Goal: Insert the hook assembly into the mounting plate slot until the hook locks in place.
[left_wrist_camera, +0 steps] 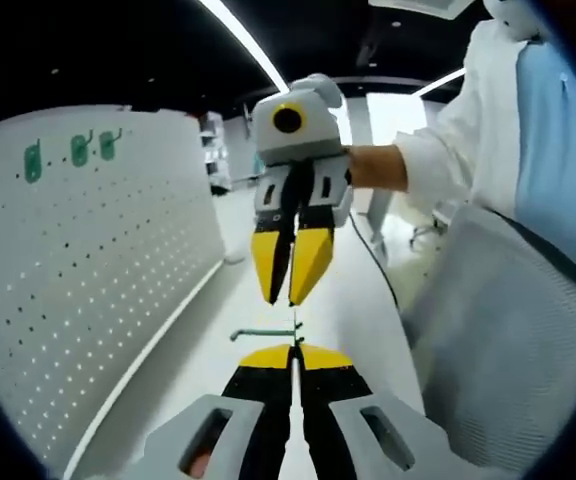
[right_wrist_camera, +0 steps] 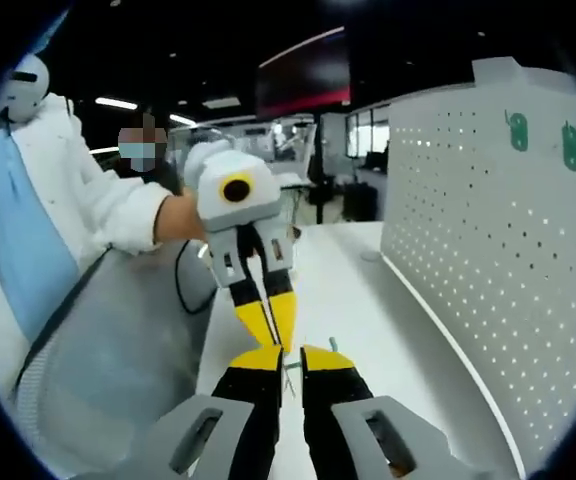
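The hook [left_wrist_camera: 266, 333] is not in the pegboard [left_wrist_camera: 98, 290] yet: it hangs over the white surface [left_wrist_camera: 353, 300], well apart from the board, so the whole insertion and locking is left, while three green hooks [left_wrist_camera: 72, 152] already sit near the board's top edge. The left gripper [left_wrist_camera: 294, 356] has its fingers pressed together, pinching the hook's end so the thin green rod sticks out sideways. The right gripper [left_wrist_camera: 290, 292] faces it from just beyond, fingers close to meeting at the tips and holding nothing that I can make out.
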### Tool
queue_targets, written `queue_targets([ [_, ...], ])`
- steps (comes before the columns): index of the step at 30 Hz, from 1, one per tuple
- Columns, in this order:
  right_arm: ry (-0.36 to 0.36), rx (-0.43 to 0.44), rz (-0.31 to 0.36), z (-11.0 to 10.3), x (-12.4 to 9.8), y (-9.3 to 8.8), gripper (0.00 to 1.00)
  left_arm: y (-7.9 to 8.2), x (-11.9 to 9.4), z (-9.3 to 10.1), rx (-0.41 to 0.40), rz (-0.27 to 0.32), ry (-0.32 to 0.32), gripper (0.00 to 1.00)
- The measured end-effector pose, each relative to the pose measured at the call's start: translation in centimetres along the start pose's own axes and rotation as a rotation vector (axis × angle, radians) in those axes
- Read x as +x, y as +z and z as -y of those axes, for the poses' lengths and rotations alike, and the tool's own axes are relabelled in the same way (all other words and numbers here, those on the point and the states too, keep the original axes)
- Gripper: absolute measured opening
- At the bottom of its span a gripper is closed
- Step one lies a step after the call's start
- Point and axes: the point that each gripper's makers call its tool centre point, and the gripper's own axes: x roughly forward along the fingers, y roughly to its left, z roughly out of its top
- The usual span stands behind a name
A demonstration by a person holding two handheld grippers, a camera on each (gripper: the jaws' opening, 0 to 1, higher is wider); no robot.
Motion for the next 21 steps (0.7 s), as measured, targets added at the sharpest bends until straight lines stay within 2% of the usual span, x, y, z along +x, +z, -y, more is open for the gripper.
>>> queue_targets([
  [4,-0.014,0.026,-0.02,0.9,-0.1,-0.6,0.06,-0.2,0.6,0.8,0.029,-0.023,-0.03,0.01],
  [13,0.015,0.077,-0.075,1.0,0.8,-1.8,0.07,-0.3,1.4,1.8,0.086,-0.057,-0.061,0.01],
  [21,0.006,0.063,-0.154,1.0,1.8,-2.9,0.04,-0.4,1.6,2.0,0.11,-0.074,-0.066,0.01],
])
